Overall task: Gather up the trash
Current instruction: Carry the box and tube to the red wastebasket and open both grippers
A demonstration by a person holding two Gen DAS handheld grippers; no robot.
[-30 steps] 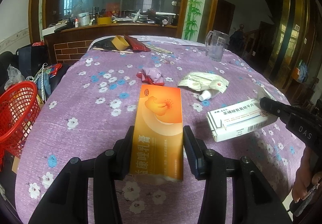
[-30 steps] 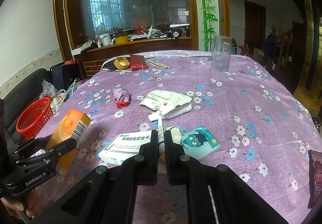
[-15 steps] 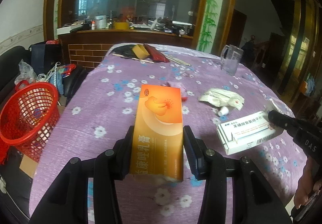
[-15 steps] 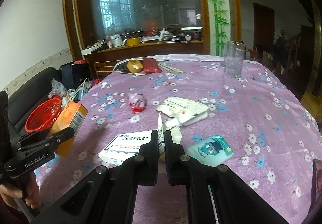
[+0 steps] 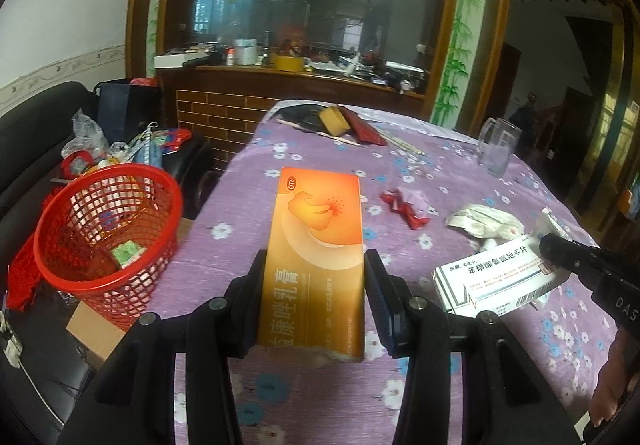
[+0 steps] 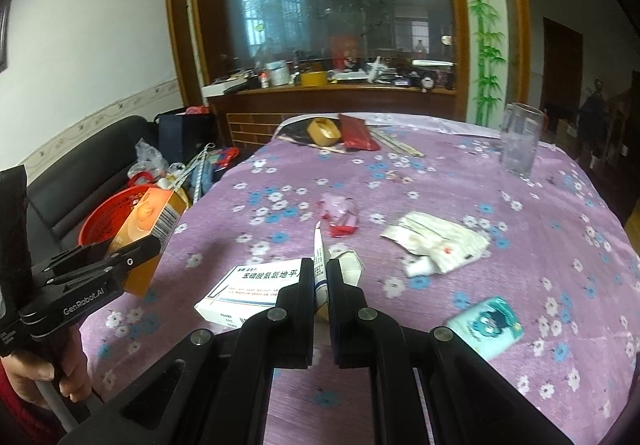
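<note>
1. The left claw (image 5: pixel 314 297) is closed on the long sides of an orange box (image 5: pixel 316 249), one finger pressed against each side, and holds it lifted above the worktop (image 5: pixel 248 345), which wears a purple cloth with a flower print.
2. The orange box lies face up in that grip, its printed end pointing toward the far edge of the worktop; in the right wrist view it hangs over the worktop's left edge.
3. A red basket (image 5: pixel 106 241) sits off the worktop's left side, lower than the worktop, on a piece of cardboard. A small green item lies inside the basket.
4. The right claw (image 6: pixel 320 277) is nearly shut, its fingers pinching a thin white tube (image 6: pixel 319 265) that stands upright between them.
5. A white box (image 6: pixel 250 293) with blue print lies flat on the worktop just left of the tube; whether the two touch cannot be told.
6. Farther across the worktop from the tube lie a red and pink wrapper (image 6: pixel 340 215) and a crumpled white packet (image 6: pixel 434 245).
7. A teal packet (image 6: pixel 486 325) rests on the worktop to the right of the tube.
8. A clear glass mug (image 6: pixel 520 141) stands upright near the worktop's far right edge.
</note>
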